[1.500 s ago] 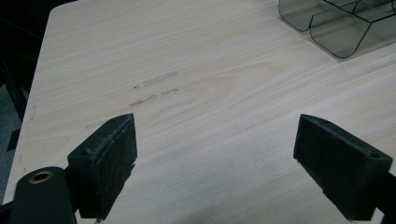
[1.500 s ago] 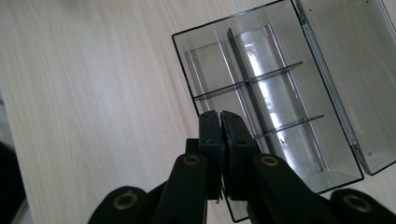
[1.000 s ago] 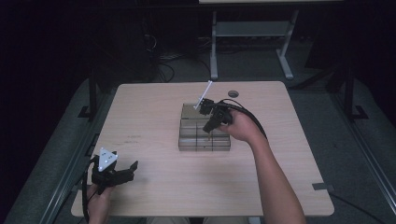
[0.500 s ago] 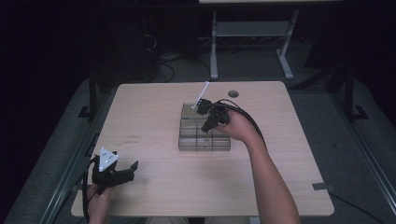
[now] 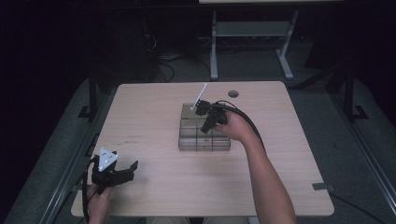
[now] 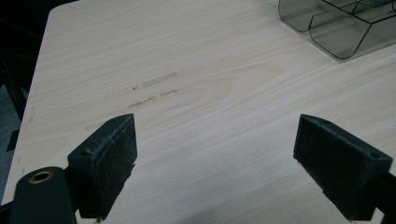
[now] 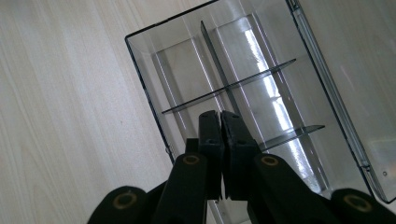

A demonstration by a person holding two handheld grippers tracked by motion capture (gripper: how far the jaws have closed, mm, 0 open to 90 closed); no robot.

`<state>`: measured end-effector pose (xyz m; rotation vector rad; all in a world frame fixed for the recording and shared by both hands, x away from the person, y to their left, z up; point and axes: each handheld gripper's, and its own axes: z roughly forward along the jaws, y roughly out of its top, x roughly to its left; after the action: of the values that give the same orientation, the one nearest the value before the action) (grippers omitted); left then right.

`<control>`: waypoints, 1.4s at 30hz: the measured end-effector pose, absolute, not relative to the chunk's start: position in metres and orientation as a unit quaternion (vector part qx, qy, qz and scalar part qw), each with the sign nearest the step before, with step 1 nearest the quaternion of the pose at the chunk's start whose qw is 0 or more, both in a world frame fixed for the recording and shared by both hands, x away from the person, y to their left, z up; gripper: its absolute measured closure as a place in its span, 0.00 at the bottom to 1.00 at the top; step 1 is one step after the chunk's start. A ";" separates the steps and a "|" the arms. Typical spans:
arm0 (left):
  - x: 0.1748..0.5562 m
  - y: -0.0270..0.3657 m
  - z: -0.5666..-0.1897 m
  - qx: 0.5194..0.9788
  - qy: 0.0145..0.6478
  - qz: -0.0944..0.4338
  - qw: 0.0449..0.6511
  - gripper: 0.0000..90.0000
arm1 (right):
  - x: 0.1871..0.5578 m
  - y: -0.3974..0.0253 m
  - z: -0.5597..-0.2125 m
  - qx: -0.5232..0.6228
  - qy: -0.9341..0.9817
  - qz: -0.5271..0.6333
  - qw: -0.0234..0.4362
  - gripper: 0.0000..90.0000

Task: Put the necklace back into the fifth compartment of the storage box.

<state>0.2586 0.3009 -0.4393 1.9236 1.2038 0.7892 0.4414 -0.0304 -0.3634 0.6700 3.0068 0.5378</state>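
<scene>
High view: pale wooden table (image 5: 154, 121), dark room.

A round dark grommet (image 5: 233, 94) sits in the wooden table (image 5: 154, 107).

This looks like a lab or test room set up for recording. A plain pale wood table (image 5: 159, 107) stands alone on grey carpet (image 5: 327, 107), with dark surroundings, loose cables (image 5: 161, 58) on the floor, and a metal stand's legs (image 5: 252, 42) behind.
</scene>
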 end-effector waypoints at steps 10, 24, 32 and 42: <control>0.258 0.302 -0.439 0.746 0.469 0.309 0.358 0.14 | 0.446 -0.029 -0.371 0.221 0.960 0.173 -0.001 0.97; 0.259 0.301 -0.439 0.742 0.473 0.308 0.363 0.14 | 0.448 -0.024 -0.387 0.221 0.963 0.156 -0.010 0.97; 0.260 0.300 -0.440 0.743 0.472 0.306 0.362 0.14 | 0.450 -0.026 -0.389 0.222 0.962 0.159 -0.011 0.97; 0.260 0.300 -0.440 0.742 0.473 0.306 0.363 0.14 | 0.452 -0.028 -0.403 0.233 0.960 0.156 -0.020 0.96</control>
<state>0.2600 0.3001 -0.4400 1.9109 1.2168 0.7872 0.4515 -0.0279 -0.4030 0.7407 3.0545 0.4959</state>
